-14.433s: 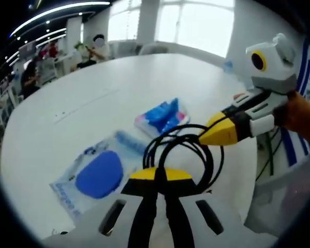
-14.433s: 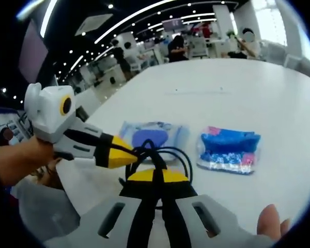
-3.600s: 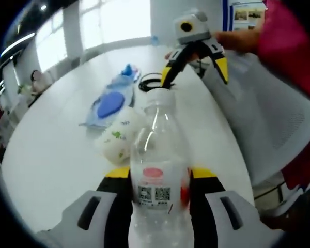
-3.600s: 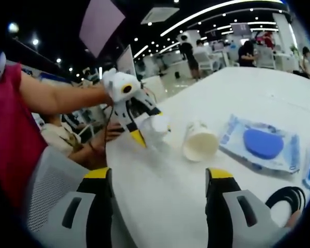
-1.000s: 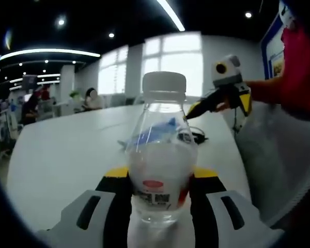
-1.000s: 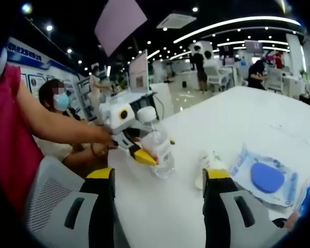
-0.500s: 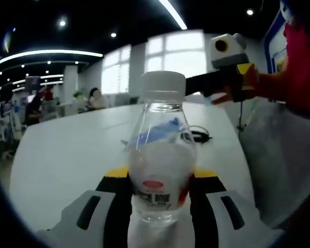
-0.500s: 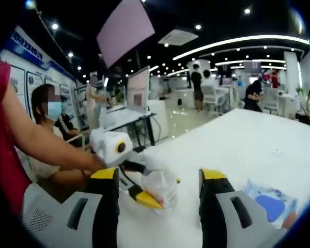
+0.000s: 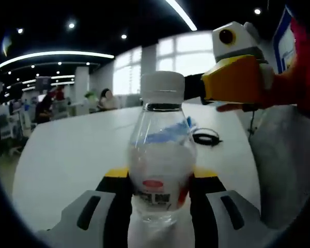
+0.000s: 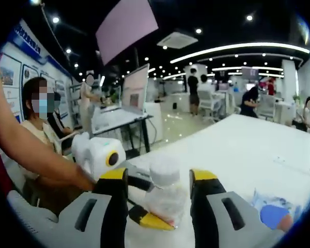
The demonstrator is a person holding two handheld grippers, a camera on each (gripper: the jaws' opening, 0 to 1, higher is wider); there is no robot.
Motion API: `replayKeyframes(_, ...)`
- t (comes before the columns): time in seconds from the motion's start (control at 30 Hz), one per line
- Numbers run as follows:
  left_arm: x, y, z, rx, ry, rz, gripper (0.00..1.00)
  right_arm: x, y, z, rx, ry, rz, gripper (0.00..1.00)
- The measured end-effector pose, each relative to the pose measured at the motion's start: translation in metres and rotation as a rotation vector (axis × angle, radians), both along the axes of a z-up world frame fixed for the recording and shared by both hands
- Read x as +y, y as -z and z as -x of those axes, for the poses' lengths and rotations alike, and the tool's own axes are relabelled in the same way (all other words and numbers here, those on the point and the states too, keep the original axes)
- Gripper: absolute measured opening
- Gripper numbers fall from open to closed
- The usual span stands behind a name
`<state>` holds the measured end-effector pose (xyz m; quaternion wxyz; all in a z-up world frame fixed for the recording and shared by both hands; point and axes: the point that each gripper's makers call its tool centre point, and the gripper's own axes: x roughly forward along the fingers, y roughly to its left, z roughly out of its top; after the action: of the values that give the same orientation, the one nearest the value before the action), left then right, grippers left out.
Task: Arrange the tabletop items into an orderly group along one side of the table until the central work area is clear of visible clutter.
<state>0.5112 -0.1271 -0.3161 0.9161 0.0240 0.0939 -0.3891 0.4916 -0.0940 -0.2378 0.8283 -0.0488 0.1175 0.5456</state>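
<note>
A clear plastic bottle (image 9: pixel 163 165) with a white cap (image 9: pixel 163 88) stands upright in the left gripper view, and my left gripper (image 9: pixel 163 178) is shut on its lower body. My right gripper (image 9: pixel 206 88) comes in from the right, level with the cap and close to it. In the right gripper view the bottle (image 10: pixel 165 199) sits between my right gripper's (image 10: pixel 160 174) open jaws, with a gap on both sides of the cap (image 10: pixel 164 170). The left gripper (image 10: pixel 154 219) holds it from the left there.
On the white table (image 9: pixel 82 150) beyond the bottle lie a coiled black cable (image 9: pixel 206 138) and a blue packet (image 9: pixel 188 122). A clear pack with a blue pad (image 10: pixel 271 213) lies at the right. A seated person (image 10: pixel 39 124) and desks are off the table's edge.
My right gripper has moved in toward the bottle; its open jaws now flank the cap. The left gripper keeps holding the bottle upright.
</note>
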Motion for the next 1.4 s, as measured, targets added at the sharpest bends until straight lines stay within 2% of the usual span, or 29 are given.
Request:
replayKeyframes(0.13, 0.002, 0.0, -0.002, -0.002, -0.014, 0.004, 0.4, 0.002, 0.003, -0.005, -0.027, 0.01, 0.02, 0.38)
replayKeyframes(0.27, 0.002, 0.001, -0.002, -0.004, -0.025, 0.006, 0.4, 0.002, 0.008, -0.008, -0.036, 0.016, 0.04, 0.34)
replayKeyframes(0.33, 0.002, 0.002, -0.003, -0.004, -0.029, 0.006, 0.4, 0.002, 0.012, -0.008, -0.03, 0.018, 0.053, 0.28)
replayKeyframes(0.4, 0.002, 0.002, -0.003, -0.006, -0.035, 0.006, 0.4, -0.001, 0.011, -0.011, -0.05, 0.037, 0.056, 0.24)
replayKeyframes(0.63, 0.003, 0.003, -0.003, -0.005, -0.049, -0.002, 0.4, 0.0, 0.01, -0.01, -0.073, 0.019, 0.058, 0.22)
replayKeyframes(0.8, 0.0, 0.003, -0.001, 0.006, -0.023, -0.017, 0.41, -0.001, 0.01, -0.009, -0.064, -0.02, 0.066, 0.2)
replayKeyframes(0.93, -0.007, 0.0, 0.005, 0.018, 0.037, -0.035, 0.41, -0.005, 0.007, -0.005, -0.044, -0.062, 0.062, 0.2)
replayKeyframes(1.1, -0.014, -0.02, 0.012, 0.034, 0.113, -0.007, 0.48, -0.011, -0.002, 0.006, -0.057, -0.165, 0.073, 0.2)
replayKeyframes(1.17, -0.016, -0.026, 0.015, 0.053, 0.144, -0.003, 0.51, -0.016, -0.006, 0.007, -0.048, -0.172, 0.069, 0.2)
replayKeyframes(1.2, -0.022, -0.031, 0.022, 0.063, 0.203, -0.006, 0.52, -0.021, -0.012, 0.008, -0.054, -0.192, 0.068, 0.2)
replayKeyframes(1.27, -0.029, -0.036, 0.03, 0.067, 0.273, -0.032, 0.52, -0.027, -0.02, 0.009, -0.056, -0.212, 0.066, 0.2)
replayKeyframes(1.37, -0.042, -0.042, 0.039, 0.077, 0.355, -0.068, 0.52, -0.039, -0.032, 0.008, -0.064, -0.244, 0.068, 0.2)
replayKeyframes(1.4, -0.045, -0.046, 0.04, 0.084, 0.368, -0.061, 0.53, -0.045, -0.039, 0.007, -0.061, -0.257, 0.064, 0.2)
